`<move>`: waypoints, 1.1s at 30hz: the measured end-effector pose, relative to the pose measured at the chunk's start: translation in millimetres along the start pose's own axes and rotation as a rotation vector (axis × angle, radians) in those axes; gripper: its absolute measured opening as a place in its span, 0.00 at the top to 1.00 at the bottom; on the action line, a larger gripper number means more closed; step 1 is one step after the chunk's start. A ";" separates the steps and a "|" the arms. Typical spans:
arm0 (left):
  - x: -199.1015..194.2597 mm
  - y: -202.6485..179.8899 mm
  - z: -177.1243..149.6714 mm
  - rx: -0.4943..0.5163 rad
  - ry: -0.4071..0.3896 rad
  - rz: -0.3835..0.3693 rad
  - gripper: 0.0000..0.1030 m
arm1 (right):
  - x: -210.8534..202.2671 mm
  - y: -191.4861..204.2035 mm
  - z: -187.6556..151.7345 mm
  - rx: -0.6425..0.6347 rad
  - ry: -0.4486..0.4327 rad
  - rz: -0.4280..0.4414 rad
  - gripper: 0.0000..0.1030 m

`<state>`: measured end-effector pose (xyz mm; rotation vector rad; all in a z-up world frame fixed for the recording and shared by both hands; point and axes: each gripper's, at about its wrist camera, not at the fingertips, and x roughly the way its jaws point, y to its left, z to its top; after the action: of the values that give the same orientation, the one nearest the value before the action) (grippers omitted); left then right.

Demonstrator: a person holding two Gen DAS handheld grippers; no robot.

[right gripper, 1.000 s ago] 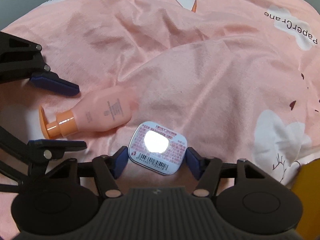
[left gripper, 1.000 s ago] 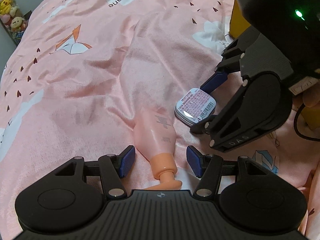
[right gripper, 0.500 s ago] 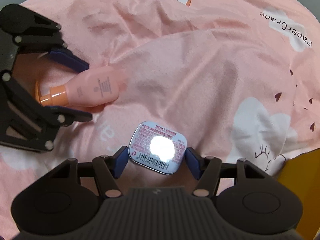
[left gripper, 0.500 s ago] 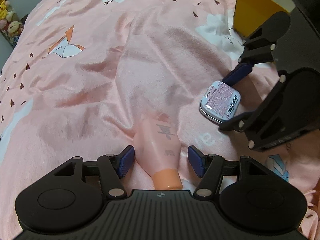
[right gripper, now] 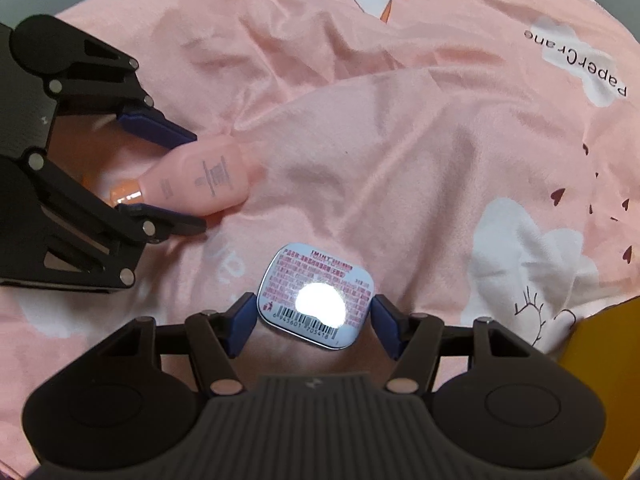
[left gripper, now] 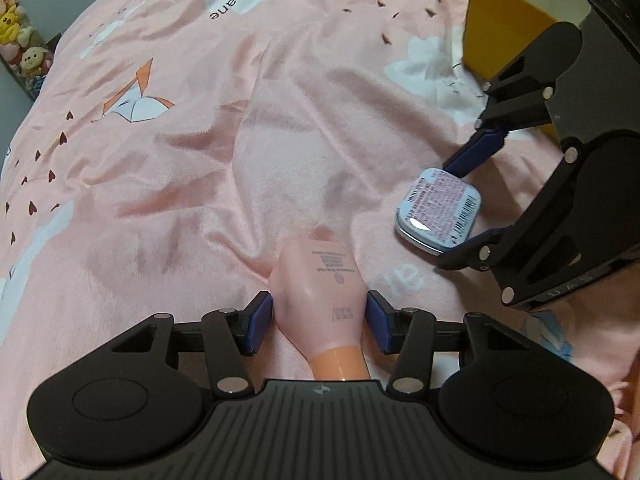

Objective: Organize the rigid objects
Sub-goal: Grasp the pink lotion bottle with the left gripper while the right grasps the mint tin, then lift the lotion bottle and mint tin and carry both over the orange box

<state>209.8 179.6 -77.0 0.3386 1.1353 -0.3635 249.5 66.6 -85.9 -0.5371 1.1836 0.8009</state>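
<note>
Pink cloth covers the bed (left gripper: 168, 208), a wrinkled sheet with white clouds, small dark hearts, an orange paper-crane drawing and the words "PaperCrane".

My left tongs (left gripper: 318, 322) are closed on the bottle (left gripper: 320, 300). It is a pale pink bottle with an orange neck, and its neck end points back toward my hand. Both blue pads touch its sides, one on each side of the body just above the neck. In the right wrist view the same bottle (right gripper: 204, 180) lies low over the sheet between the two blue pads of the left tongs (right gripper: 192, 178); I cannot tell if it is lifted or still resting on the cloth.

My right tongs (right gripper: 314, 322) grasp the tin (right gripper: 316, 304). It is a flat tin with rounded corners, with red print and a barcode on its face, and a bright glare in the middle. The blue pads are at its two short sides. In the left wrist view the tin (left gripper: 438, 216) sits tilted between the pads of the right tongs (left gripper: 464, 196), a little above the sheet, to the right of the bottle and apart from it.

Near the far right part of the bed stands an open yellow box (left gripper: 508, 20), behind the right tongs. At the far left edge, off the bed, I see some plush toys (left gripper: 20, 52).
</note>
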 end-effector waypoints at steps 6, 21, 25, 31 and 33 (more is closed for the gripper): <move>-23.9 -4.9 -8.7 -0.022 -0.028 -0.053 0.44 | -18.9 4.5 -3.5 -0.024 -0.037 0.013 0.40; -60.1 -33.7 -21.7 -0.010 -0.039 -0.079 0.51 | -59.2 13.7 -25.7 -0.040 -0.087 0.022 0.40; -67.7 -42.1 -25.4 -0.014 -0.049 -0.093 0.51 | -66.9 11.0 -33.4 -0.037 -0.095 0.026 0.40; -90.5 -56.0 -18.0 0.006 -0.091 -0.096 0.52 | -91.7 4.7 -43.9 -0.027 -0.138 0.032 0.40; -98.7 -60.6 -12.1 0.014 -0.107 -0.095 0.52 | -103.7 1.0 -47.3 -0.015 -0.157 0.036 0.40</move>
<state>135.8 141.6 4.6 0.2748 1.0463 -0.4682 203.6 4.9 -1.8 -0.4580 1.0456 0.8674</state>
